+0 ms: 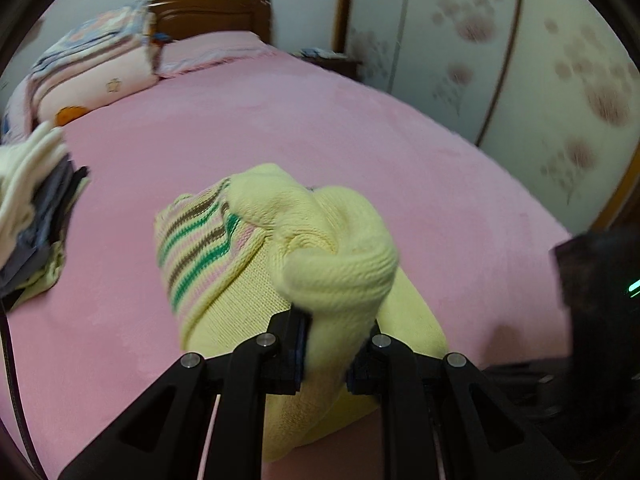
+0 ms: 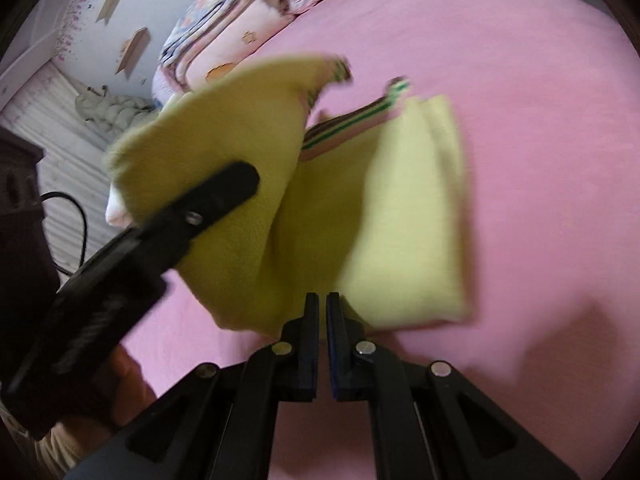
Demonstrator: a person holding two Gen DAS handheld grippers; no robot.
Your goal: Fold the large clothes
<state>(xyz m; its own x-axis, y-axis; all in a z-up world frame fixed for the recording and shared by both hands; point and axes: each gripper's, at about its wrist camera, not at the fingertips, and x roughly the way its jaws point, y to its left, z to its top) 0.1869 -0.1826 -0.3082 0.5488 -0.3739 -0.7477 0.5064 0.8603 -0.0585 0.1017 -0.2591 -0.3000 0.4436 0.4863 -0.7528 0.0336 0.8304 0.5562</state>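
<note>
Mid-fold on a yellow knit sweater (image 1: pixel 256 280) with striped panel, part lying on the pink bed (image 1: pixel 320 120), part lifted. Left gripper (image 1: pixel 330 344) clamped on a thick bunched fold of the knit, carrying it over the flat half. Right gripper (image 2: pixel 323 344) with fingers (image 2: pixel 310 340) nearly together, nothing visibly between them, poised at the sweater's near edge. Next, probably: lay the lifted flap squarely over the lower layer, align edges, then release. Folded pile (image 1: pixel 36 216) waiting at bed's far left.
</note>
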